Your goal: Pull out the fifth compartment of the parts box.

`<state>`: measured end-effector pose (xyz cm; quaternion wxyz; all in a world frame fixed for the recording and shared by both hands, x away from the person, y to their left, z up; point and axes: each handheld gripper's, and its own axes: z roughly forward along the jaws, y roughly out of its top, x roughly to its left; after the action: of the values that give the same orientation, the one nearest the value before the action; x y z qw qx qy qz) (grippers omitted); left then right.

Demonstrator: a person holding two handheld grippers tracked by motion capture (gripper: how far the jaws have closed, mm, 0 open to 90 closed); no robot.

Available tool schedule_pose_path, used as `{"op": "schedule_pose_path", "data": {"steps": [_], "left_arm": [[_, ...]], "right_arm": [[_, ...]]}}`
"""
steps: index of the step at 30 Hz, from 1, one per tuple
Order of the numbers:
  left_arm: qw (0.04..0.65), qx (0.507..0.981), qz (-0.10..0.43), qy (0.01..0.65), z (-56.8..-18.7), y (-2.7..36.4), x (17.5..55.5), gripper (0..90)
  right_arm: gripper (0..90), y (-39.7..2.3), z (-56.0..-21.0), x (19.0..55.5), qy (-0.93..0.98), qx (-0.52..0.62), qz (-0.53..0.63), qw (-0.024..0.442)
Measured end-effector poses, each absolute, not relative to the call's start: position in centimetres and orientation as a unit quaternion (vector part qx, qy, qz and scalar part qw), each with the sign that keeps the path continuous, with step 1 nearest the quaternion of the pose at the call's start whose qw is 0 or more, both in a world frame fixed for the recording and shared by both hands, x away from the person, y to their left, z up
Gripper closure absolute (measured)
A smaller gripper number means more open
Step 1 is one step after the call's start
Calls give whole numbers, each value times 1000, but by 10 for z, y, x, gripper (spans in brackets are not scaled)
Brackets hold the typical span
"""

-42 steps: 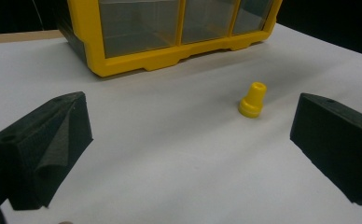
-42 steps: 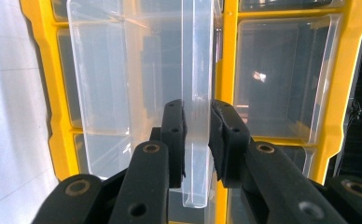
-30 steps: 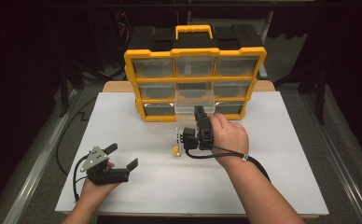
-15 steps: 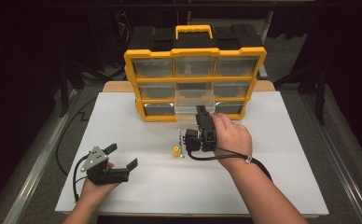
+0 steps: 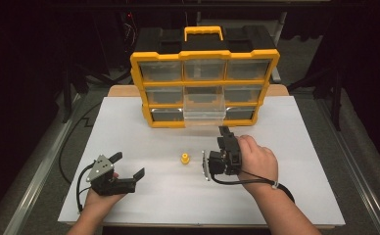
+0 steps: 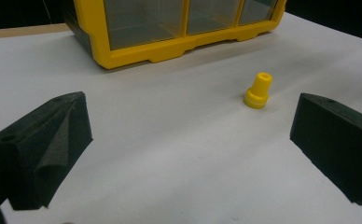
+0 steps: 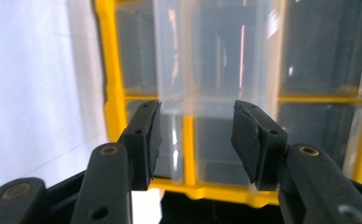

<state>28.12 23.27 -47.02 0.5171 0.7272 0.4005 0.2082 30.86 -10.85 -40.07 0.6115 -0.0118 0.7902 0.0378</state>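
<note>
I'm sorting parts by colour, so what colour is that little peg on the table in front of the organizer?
Yellow. The peg shows best in the left gripper view.

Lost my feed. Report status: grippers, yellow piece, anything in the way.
Left gripper open, resting on table. Right gripper open, empty, facing pulled-out clear drawer. Yellow piece upright between them, untouched. Nothing blocking it.

The yellow plastic organiser cabinet (image 5: 205, 88) at upper centre has glossy clear plastic drawers (image 5: 205, 105). The small yellow plastic plug (image 6: 258, 90) looks smooth. The white tabletop (image 5: 129, 142) is matt.
</note>
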Motion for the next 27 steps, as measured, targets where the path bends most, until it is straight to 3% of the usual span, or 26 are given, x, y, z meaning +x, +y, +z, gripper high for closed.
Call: {"op": "schedule_pose_path", "data": {"steps": [18, 27], "left_arm": [[510, 729, 216, 402, -473, 232, 284, 1], [509, 727, 220, 406, -472, 233, 282, 1]], "right_arm": [[491, -162, -478, 290, 828, 24, 15, 559], [443, -176, -487, 286, 836, 29, -2, 548]]}}
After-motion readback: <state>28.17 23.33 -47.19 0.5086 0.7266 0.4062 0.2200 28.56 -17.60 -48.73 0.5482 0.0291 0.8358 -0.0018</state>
